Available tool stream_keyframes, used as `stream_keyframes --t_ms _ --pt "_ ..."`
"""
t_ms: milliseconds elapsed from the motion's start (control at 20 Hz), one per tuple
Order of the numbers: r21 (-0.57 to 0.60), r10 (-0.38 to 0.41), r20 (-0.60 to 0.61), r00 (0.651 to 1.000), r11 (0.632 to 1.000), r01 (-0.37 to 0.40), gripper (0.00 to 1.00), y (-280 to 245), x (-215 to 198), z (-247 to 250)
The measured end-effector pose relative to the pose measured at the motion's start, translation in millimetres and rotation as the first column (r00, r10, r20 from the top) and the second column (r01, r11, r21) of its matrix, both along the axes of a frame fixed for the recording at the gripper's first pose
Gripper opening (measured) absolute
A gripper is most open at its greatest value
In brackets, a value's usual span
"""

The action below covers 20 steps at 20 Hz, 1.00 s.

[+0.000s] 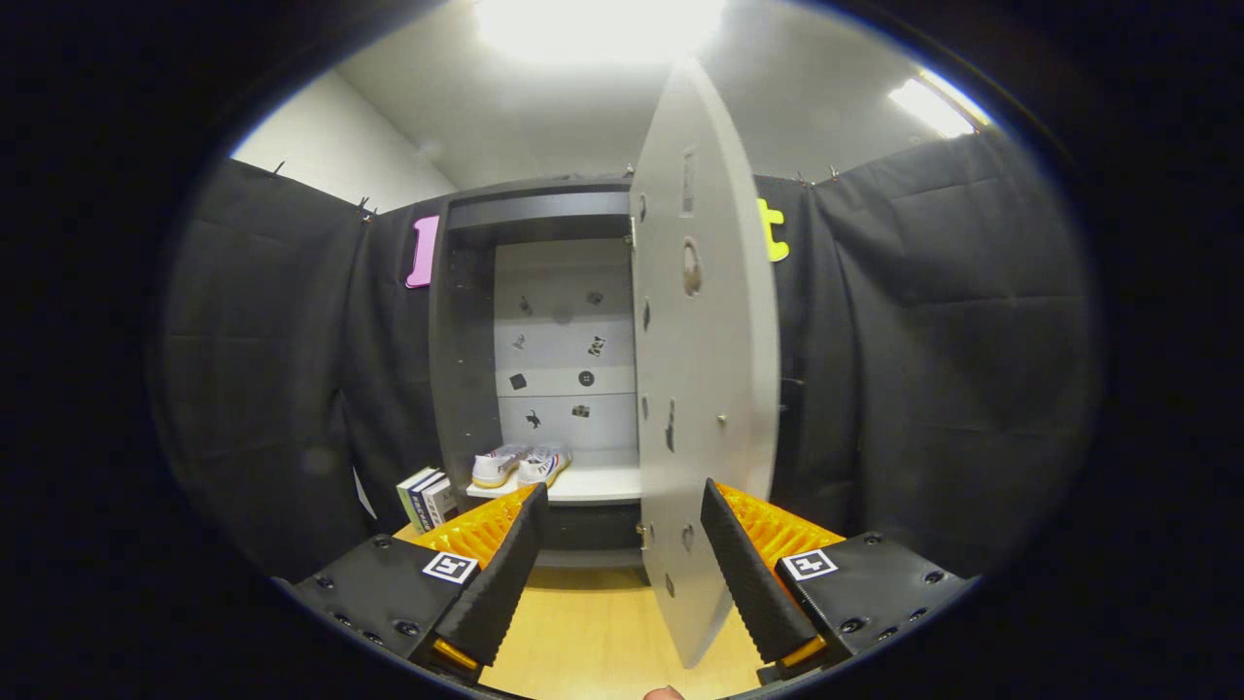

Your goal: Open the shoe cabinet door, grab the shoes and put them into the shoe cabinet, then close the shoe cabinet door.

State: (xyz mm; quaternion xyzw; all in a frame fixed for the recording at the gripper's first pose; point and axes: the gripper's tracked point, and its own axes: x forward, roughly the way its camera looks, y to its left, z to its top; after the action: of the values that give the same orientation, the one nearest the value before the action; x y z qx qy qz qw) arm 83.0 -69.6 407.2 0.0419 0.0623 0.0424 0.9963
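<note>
With the shoe cabinet [544, 321] door [705, 369] swung open at 12 o'clock, tool [622, 574] spread, pinching nothing. Shoes [520, 465] sit on the bottom shelf [603, 483], 11 o'clock beyond the fingers. Boxes [428, 498] left of cabinet on the surface [593, 632].

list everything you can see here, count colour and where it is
shoe cabinet: 1, dark grey outside, light grey back panel, against the black cloth wall, beyond the fingers
cabinet door: 1, light grey, swung open, edge toward the camera, its lower part between the fingers
shoes: 1 pair, white with yellow soles, on the cabinet's lower shelf
shelf: 1, white, under the shoes
boxes: a few, white and dark, standing beside the cabinet's foot
floor: 1, light wood, under the fingers
ceiling lights: 2, white, overhead
gripper: 1, fingers open, holding nothing, the door edge between them
</note>
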Motion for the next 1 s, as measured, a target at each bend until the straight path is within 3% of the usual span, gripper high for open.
stream_keyframes --t_ms 250,450,750,1000 --pt "0.014 -0.157 -0.012 0.987 0.987 0.158 0.98 -80 -10 -8" --pt "0.017 -0.319 0.004 0.948 0.948 0.319 0.97 -142 4 -5" --pt "0.043 -0.379 -0.041 0.924 0.924 0.381 0.97 -173 50 -14" --pt "-0.018 -0.376 -0.073 0.924 0.927 0.375 0.96 -171 67 -24"
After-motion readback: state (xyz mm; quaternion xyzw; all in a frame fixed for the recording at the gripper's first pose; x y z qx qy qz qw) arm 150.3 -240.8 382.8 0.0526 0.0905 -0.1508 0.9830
